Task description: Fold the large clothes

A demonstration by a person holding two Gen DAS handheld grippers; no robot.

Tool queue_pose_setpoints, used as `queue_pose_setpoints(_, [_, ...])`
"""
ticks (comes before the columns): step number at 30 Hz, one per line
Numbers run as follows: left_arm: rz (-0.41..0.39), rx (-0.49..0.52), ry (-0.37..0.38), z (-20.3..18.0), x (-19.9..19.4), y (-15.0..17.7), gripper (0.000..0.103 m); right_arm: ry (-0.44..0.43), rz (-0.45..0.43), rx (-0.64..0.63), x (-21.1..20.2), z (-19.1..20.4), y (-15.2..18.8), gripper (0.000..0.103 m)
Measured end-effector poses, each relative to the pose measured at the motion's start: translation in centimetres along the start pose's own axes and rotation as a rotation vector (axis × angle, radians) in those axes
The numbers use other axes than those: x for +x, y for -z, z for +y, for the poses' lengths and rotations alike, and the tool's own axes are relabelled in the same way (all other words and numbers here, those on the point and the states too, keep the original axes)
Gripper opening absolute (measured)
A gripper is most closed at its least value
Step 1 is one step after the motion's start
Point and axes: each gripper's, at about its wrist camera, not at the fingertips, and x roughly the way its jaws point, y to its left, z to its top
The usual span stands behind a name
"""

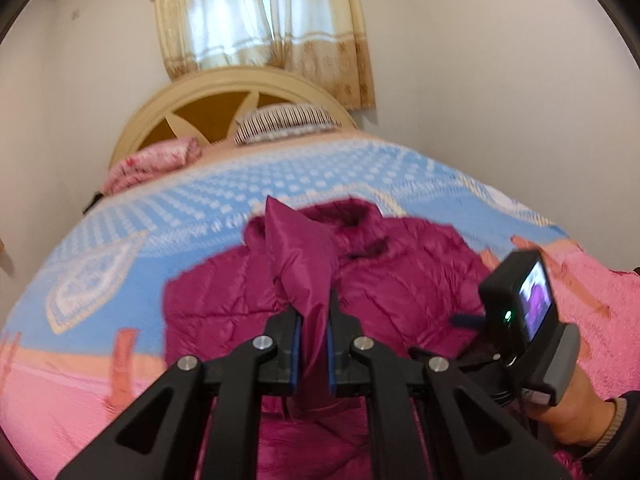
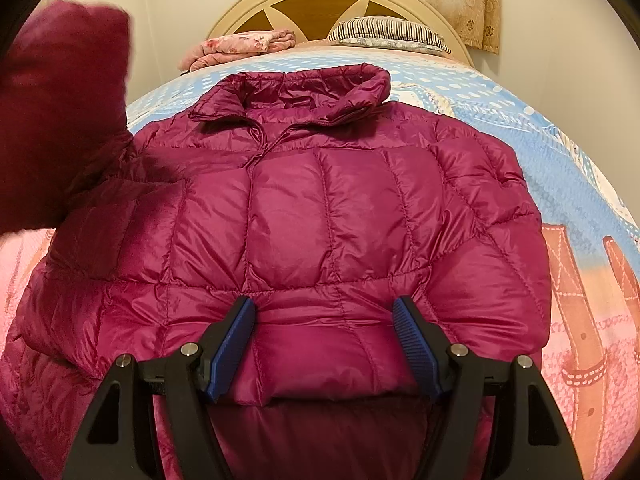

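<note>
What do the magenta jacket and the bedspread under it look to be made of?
Jacket: likely thin nylon or polyester shell with puffy fill; it has a glossy sheen, stitched quilt lines and swollen panels. Bedspread: probably a textured cotton or chenille weave; it looks matte, with raised dots and a nubby surface. Neither fibre can be confirmed by sight.
</note>
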Motion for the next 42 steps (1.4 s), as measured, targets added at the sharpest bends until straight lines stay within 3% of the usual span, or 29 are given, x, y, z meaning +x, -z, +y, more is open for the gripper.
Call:
queue_pose_setpoints(7, [0.068, -0.001, 0.033, -2.3, 3.5, 2.1, 0.010, -0.008, -0.002, 0.004, -0.1, -0.1, 0.1, 0.073])
queue_pose_setpoints(11, [0.078, 0.046, 0.004, -3.6, 3.6, 2.2, 0.020, -0.010, -0.003, 0.004, -0.1, -0.2, 0.0, 0.073])
queue_pose_setpoints(13, [0.042, 0.074, 0.020, -4.2, 2.5, 1.9, 0.027, -0.010, -0.003, 0.004, 0.0, -0.1, 0.0, 0.073])
queue_pose_setpoints(17, [-0.066, 0.101, 0.007, -4.0, -0.8, 0.8, 0.070, -0.010, -0.003, 0.004, 0.0, -0.2, 0.0, 0.073])
queue_pose_setpoints(20, [-0.109, 0.091, -0.035, -2.6, -1.7, 0.3, 0.083, -0.009, -0.003, 0.003, 0.0, -0.1, 0.0, 0.073])
queue_pose_setpoints(23, [-0.065, 0.081, -0.153, -0.2, 0.3, 0.6, 0.083, -0.009, -0.003, 0.002, 0.0, -0.1, 0.0, 0.073])
queue_pose_setpoints(26, [0.052, 0.051, -0.249, 2.4, 4.2, 2.1, 0.083, -0.009, -0.003, 0.002, 0.0, -0.1, 0.0, 0.073])
queue_pose_setpoints(30, [0.135, -0.027, -0.230, 4.1, 6.5, 4.3, 0.083, -0.009, -0.003, 0.003, 0.0, -0.2, 0.0, 0.073])
queue_pose_setpoints(42, [0.157, -0.039, -0.213, 3.9, 8.2, 5.3, 0.084, -0.042, -0.032, 0.050, -0.6, -1.2, 0.0, 0.073])
